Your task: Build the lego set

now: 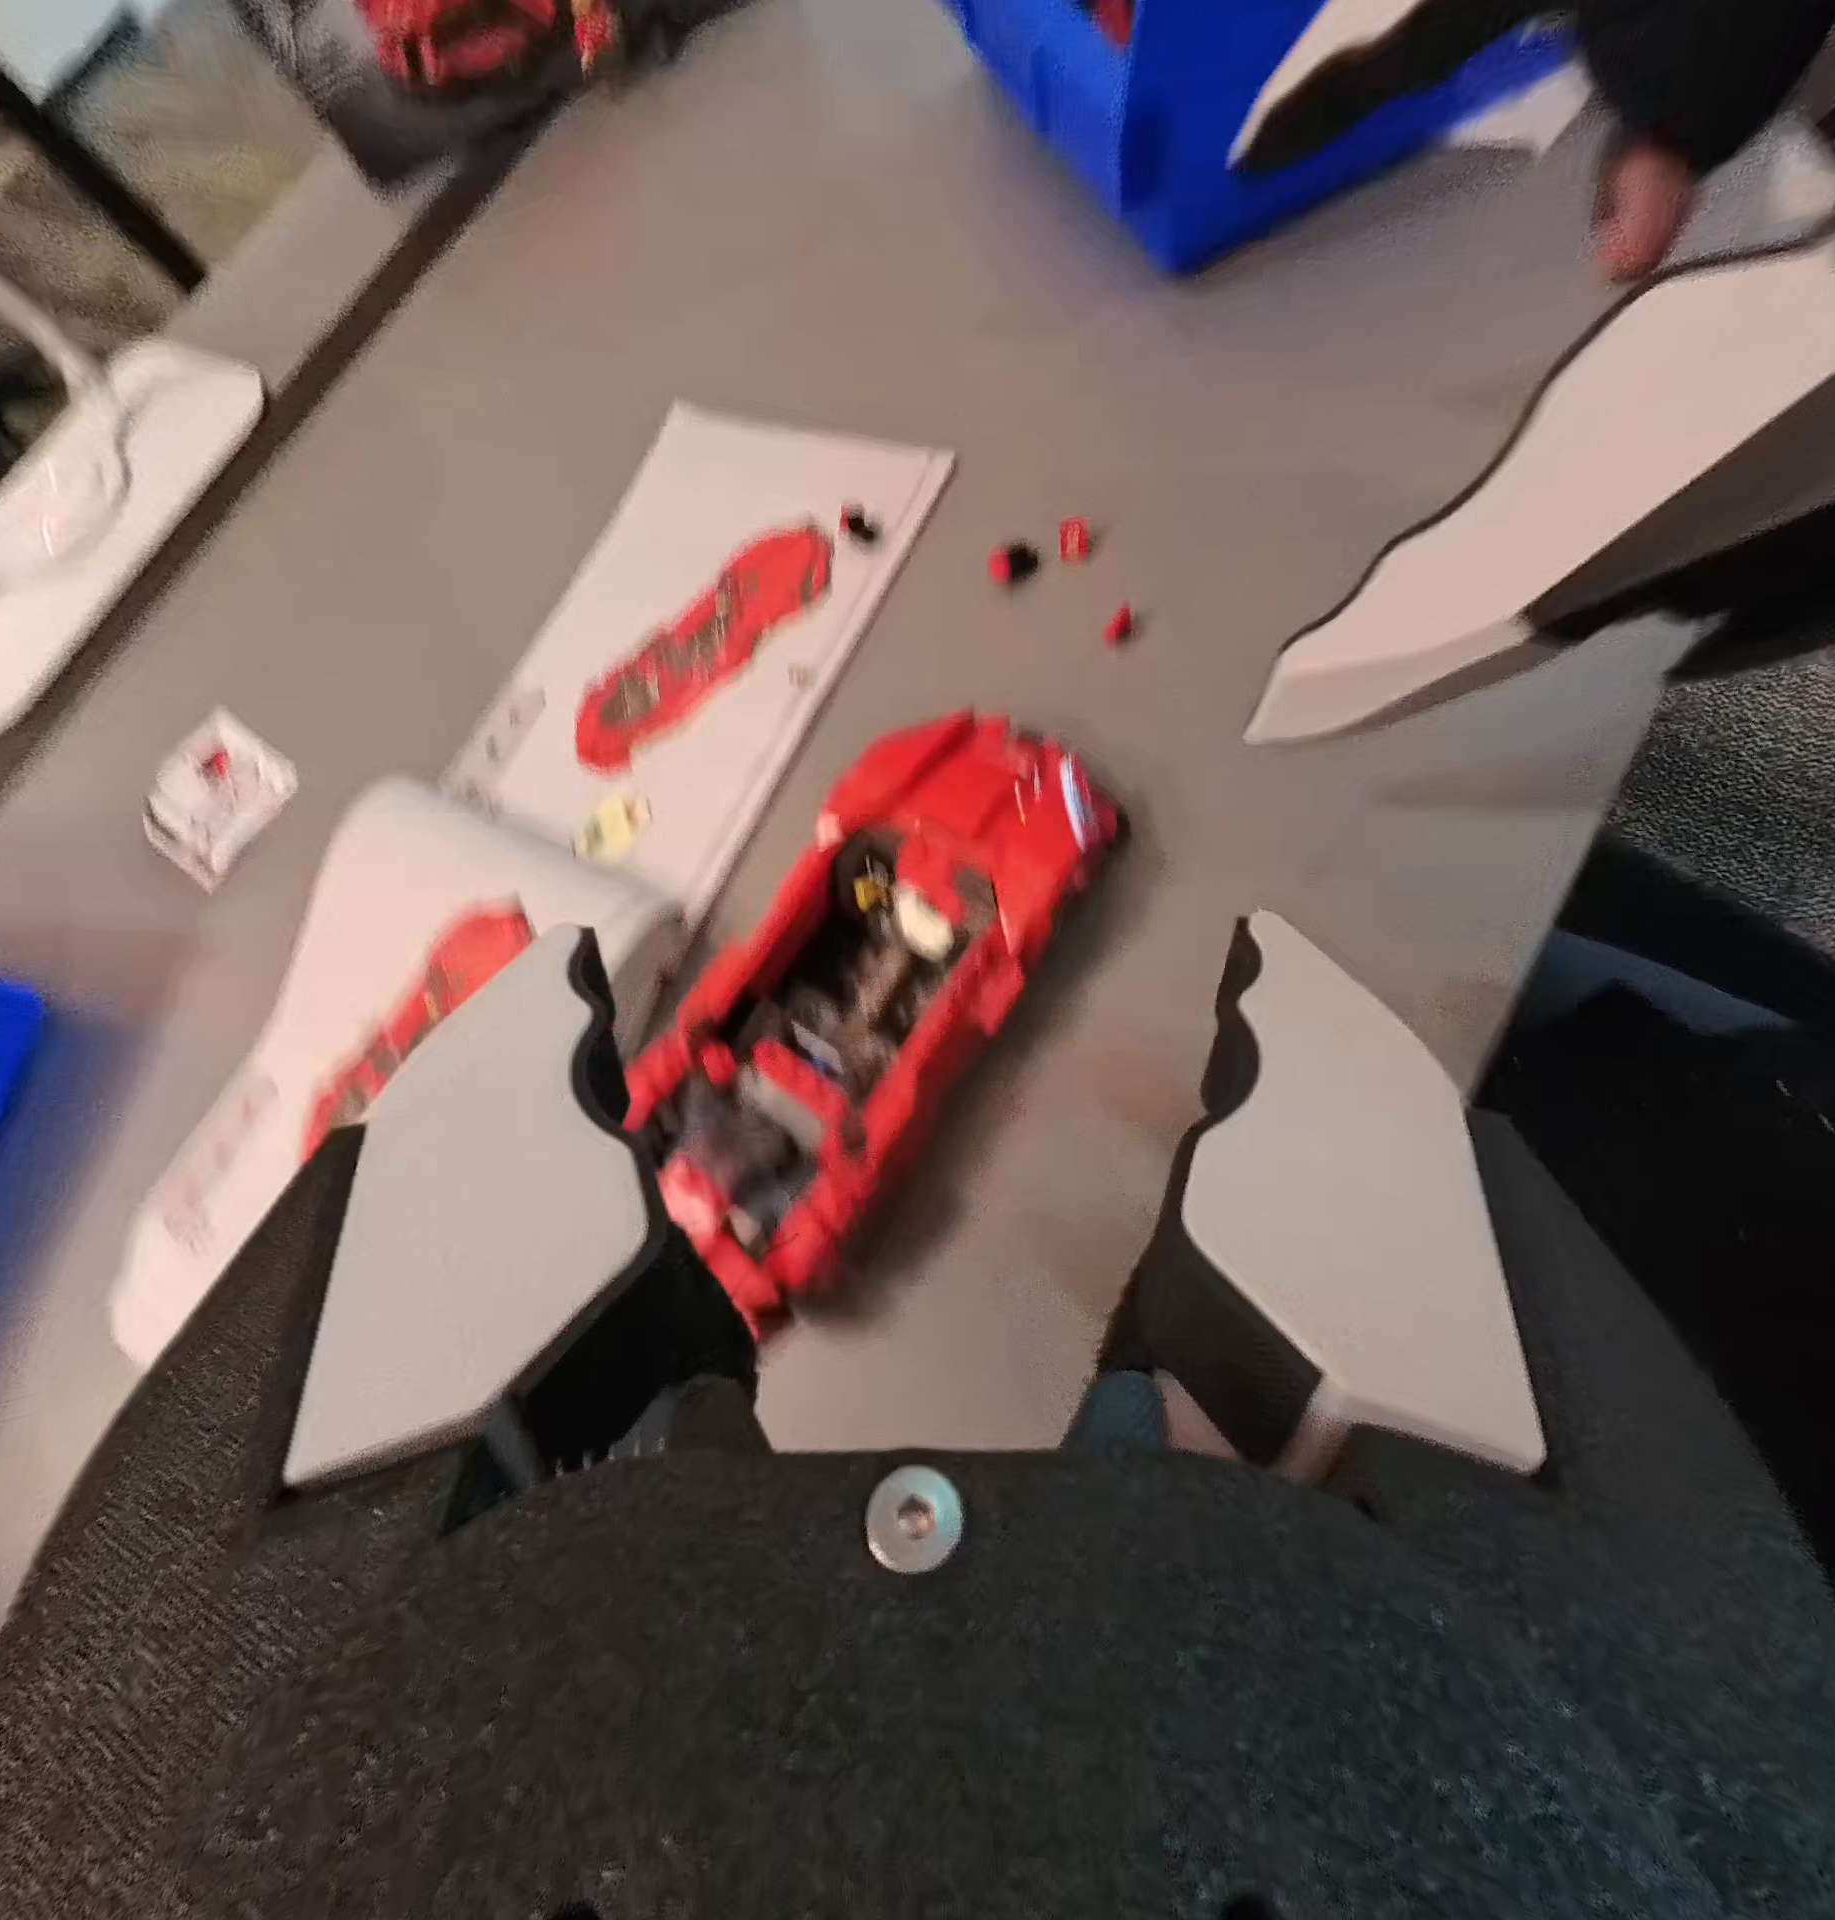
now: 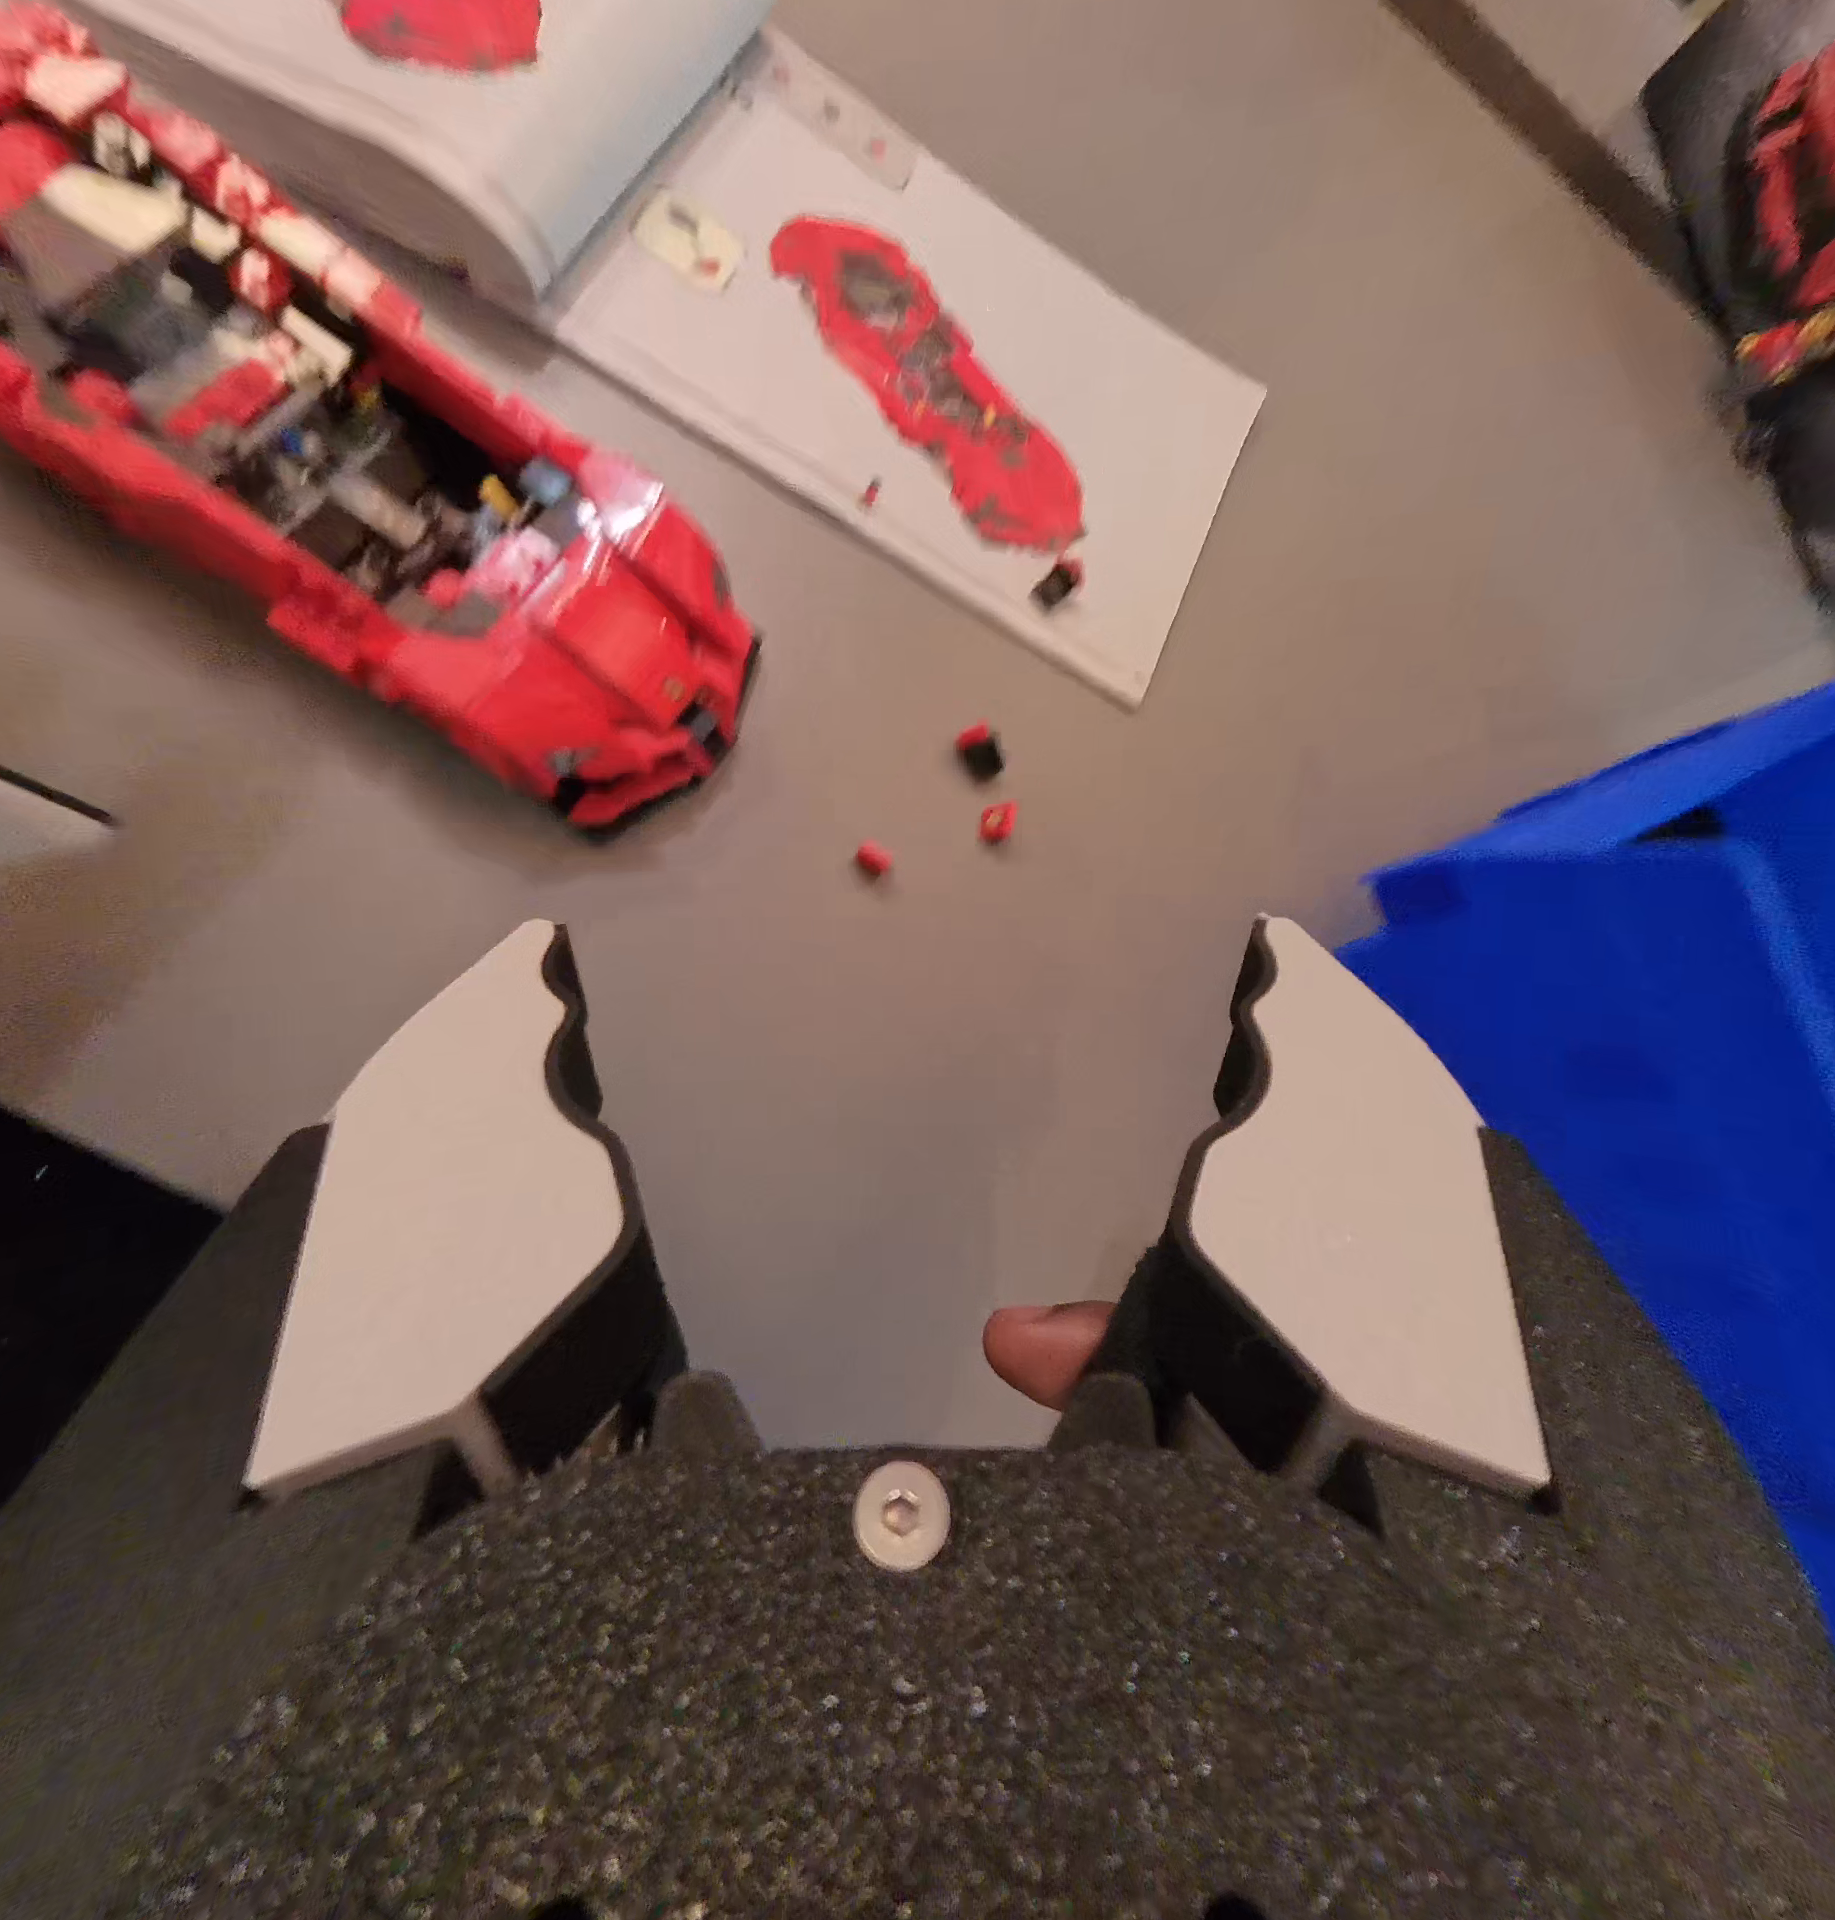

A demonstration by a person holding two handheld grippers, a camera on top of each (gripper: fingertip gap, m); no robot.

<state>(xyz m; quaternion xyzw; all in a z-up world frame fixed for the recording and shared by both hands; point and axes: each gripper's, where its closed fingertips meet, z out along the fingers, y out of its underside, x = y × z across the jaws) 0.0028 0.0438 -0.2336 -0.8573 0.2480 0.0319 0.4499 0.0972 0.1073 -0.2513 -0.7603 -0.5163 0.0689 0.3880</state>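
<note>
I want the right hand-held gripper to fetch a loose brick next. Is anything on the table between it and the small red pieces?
Nothing visible. The right hand-held gripper is open, with bare grey table running to the loose red pieces. The blue bin sits off to its right and the red car to its left.

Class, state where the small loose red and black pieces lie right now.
In the right wrist view, the loose pieces lie on the grey table, between the red car's nose and the blue bin.

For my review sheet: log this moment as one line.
left gripper: open, over red lego car | right gripper: open, empty, near loose pieces | instruction booklet open
</note>
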